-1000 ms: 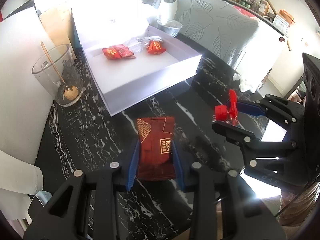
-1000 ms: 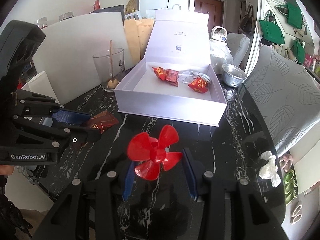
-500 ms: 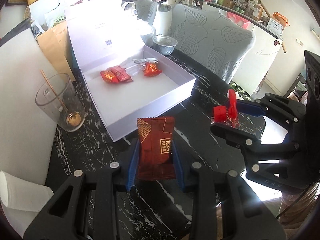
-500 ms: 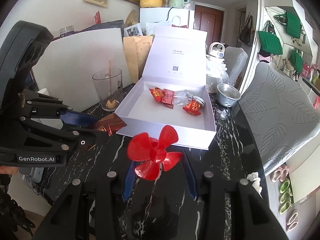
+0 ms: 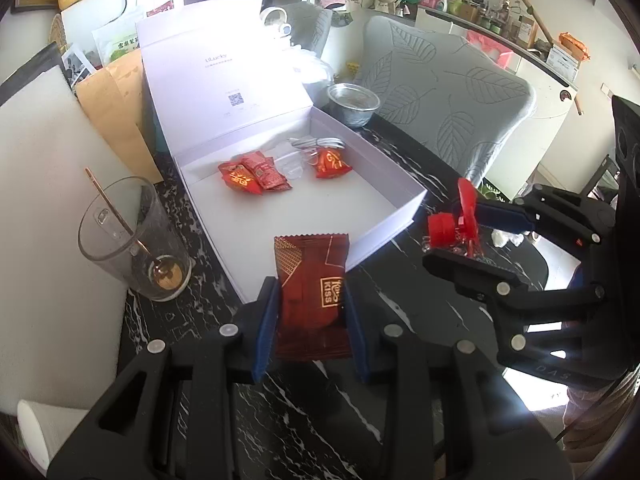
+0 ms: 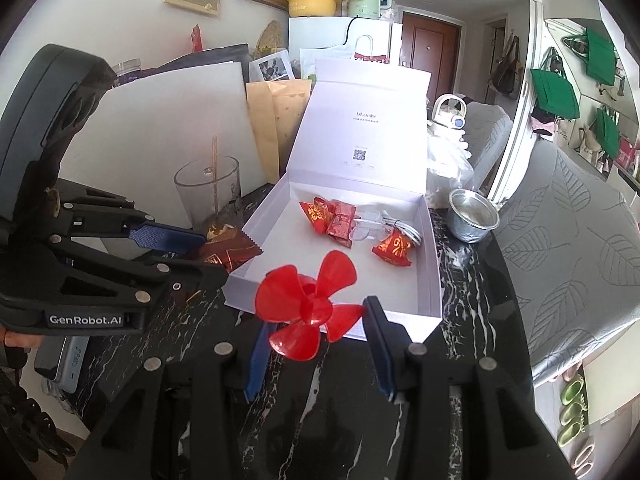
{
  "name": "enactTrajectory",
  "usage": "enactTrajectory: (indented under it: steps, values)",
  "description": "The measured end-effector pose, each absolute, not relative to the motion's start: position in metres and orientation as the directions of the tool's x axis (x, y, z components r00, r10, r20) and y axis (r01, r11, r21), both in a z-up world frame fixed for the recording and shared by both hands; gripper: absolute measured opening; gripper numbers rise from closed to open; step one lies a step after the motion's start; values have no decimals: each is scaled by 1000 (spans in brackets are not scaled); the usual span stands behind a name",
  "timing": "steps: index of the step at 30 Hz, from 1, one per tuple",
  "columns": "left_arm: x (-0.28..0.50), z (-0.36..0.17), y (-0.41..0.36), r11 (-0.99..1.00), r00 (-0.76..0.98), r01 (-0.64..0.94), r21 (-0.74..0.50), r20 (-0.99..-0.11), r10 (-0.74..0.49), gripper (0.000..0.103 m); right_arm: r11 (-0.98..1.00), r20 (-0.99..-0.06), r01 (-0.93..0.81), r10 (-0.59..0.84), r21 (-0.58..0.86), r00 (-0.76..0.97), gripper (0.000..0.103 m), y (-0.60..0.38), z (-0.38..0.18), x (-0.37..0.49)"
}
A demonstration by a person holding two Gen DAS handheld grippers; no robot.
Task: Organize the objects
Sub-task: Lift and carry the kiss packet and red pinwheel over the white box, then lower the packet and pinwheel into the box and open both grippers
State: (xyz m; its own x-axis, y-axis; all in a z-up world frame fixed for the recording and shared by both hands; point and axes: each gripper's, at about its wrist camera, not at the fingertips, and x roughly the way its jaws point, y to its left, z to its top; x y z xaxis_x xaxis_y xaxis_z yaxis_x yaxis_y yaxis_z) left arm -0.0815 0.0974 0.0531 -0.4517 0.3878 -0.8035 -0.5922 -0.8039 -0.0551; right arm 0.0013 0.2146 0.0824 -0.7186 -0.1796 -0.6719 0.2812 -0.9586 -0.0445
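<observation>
My left gripper (image 5: 310, 304) is shut on a dark red "Kiss" snack packet (image 5: 312, 280), held above the black marble table just short of the near wall of the open white box (image 5: 384, 176). My right gripper (image 6: 316, 332) is shut on a red toy propeller (image 6: 310, 304), held before the box's near wall (image 6: 430, 272). The box holds red candy packets (image 5: 256, 172) (image 6: 332, 218), a further red packet (image 5: 330, 164) and a coiled white cable (image 5: 318, 144). The right gripper (image 5: 460, 236) shows in the left wrist view, the left gripper (image 6: 176, 244) in the right wrist view.
A glass with a stick and brown residue (image 5: 132, 240) stands left of the box. A metal bowl (image 5: 354, 102) sits behind it on the right. The box's raised lid (image 5: 216, 80), brown envelopes (image 5: 116, 116) and a white board (image 5: 36, 184) stand at the back left. A grey leaf-patterned chair (image 5: 452, 100) stands beyond the table.
Both grippers have risen and moved toward the box with their objects still held. The box now sits closer and lower in both views.
</observation>
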Motion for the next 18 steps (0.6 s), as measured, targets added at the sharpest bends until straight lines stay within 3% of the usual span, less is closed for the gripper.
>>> enactTrajectory:
  steps: [18]
  values:
    - [-154,33,118,-808,-426,-587,-55,-827,366,31,-953,-692,303,-204,-23,-692,44,222,65,-75]
